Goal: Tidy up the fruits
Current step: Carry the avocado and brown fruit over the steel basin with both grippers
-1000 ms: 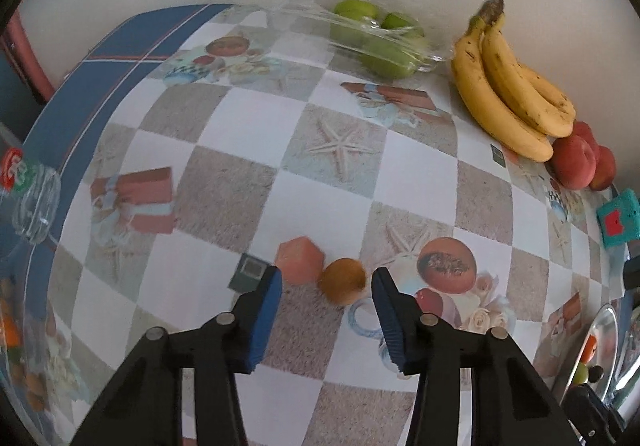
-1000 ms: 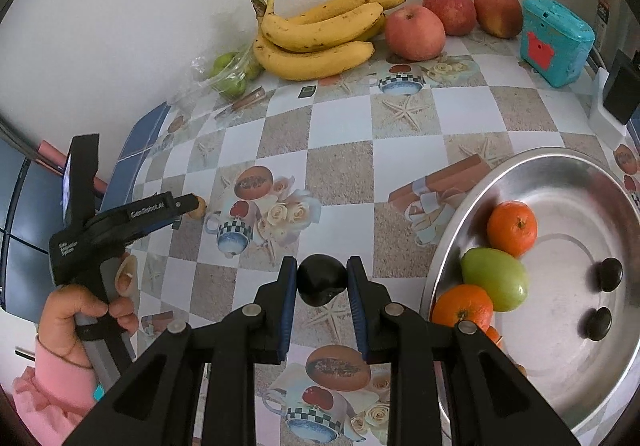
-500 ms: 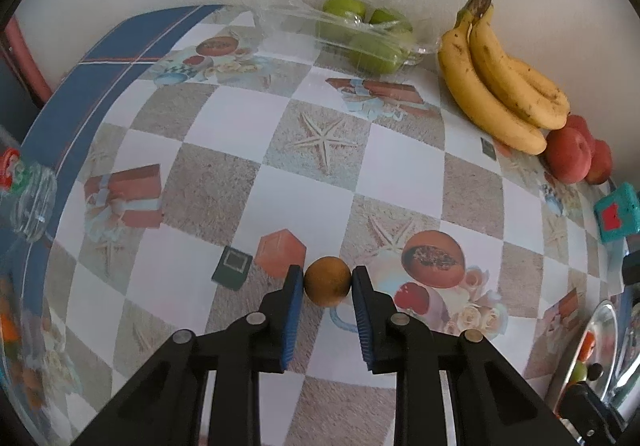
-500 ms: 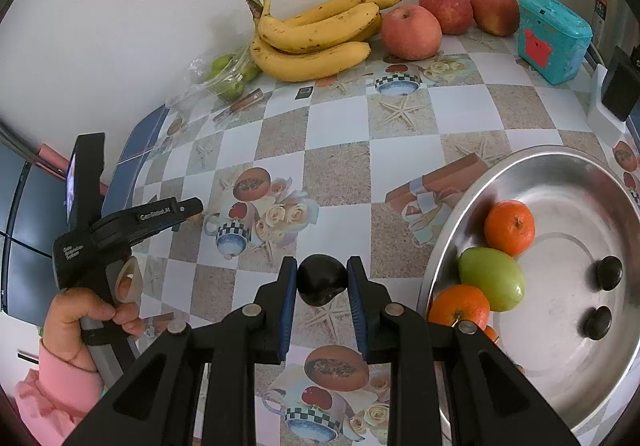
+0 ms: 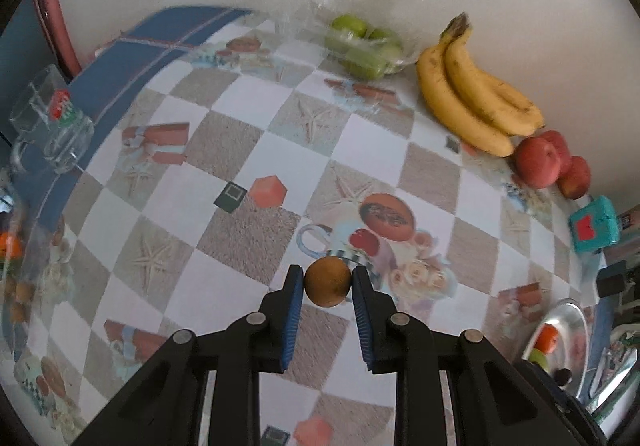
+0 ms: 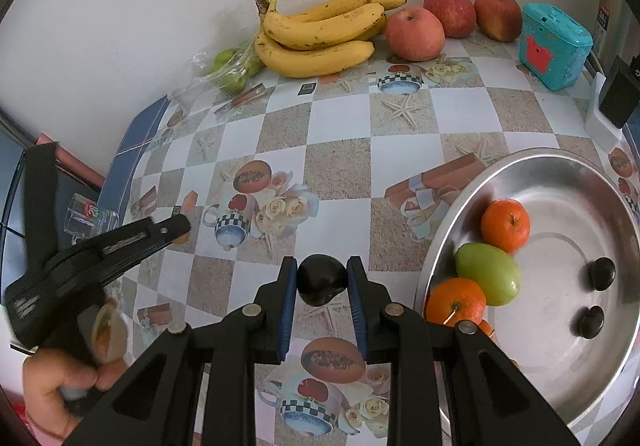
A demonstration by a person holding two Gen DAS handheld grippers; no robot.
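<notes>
My left gripper (image 5: pixel 327 282) is shut on a small brown round fruit (image 5: pixel 327 283) and holds it above the checkered tablecloth; it also shows in the right wrist view (image 6: pixel 176 226) at the left. My right gripper (image 6: pixel 322 280) is shut on a dark, near-black round fruit (image 6: pixel 321 279), just left of the steel bowl (image 6: pixel 460 206). The bowl holds two oranges (image 6: pixel 505 224), a green fruit (image 6: pixel 488 273) and two dark fruits (image 6: pixel 603 273). Bananas (image 6: pixel 320 34), red apples (image 6: pixel 414 33) and bagged green fruits (image 5: pixel 362 46) lie by the wall.
A teal box (image 6: pixel 554 46) and a black charger (image 6: pixel 618 94) stand at the back right. A glass mug (image 5: pixel 52 126) sits at the table's left edge. The steel bowl (image 5: pixel 568 322) shows at the left view's lower right.
My left gripper closed on the brown fruit, lifted it and carried it right, toward the bowl side. My right gripper kept its hold on the dark fruit and barely moved.
</notes>
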